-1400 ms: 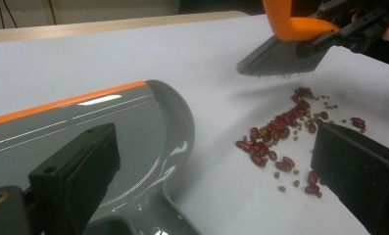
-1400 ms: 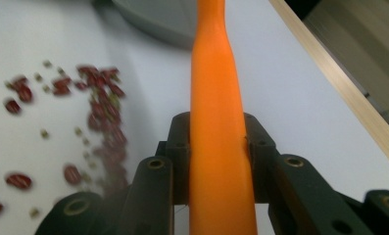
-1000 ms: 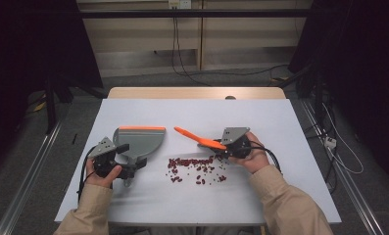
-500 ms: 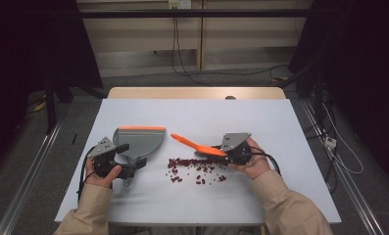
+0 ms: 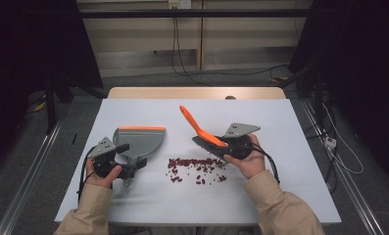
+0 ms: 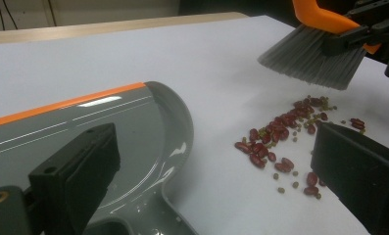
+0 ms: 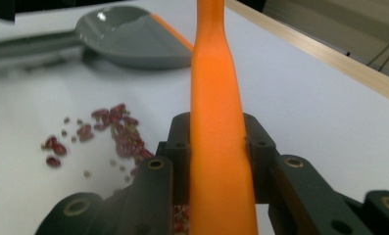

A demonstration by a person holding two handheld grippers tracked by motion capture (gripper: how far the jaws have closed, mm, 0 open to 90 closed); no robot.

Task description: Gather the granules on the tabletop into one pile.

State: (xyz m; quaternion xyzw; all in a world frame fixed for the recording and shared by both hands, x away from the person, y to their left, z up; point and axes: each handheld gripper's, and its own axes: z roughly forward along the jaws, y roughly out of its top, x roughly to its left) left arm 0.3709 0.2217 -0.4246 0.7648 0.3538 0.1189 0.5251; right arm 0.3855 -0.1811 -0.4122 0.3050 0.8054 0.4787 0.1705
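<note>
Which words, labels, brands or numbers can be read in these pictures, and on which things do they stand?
None can be read: the dustpan, the brush, the table and both hand-held grippers carry no legible text.

A white table [image 5: 133,205] stands on grey floor [image 5: 15,147] before a pale, cabled wall [image 5: 133,39].

Tan long sleeves [image 5: 278,205], black gripper [image 5: 114,165] bodies, grey three-cornered plates, black cables
</note>
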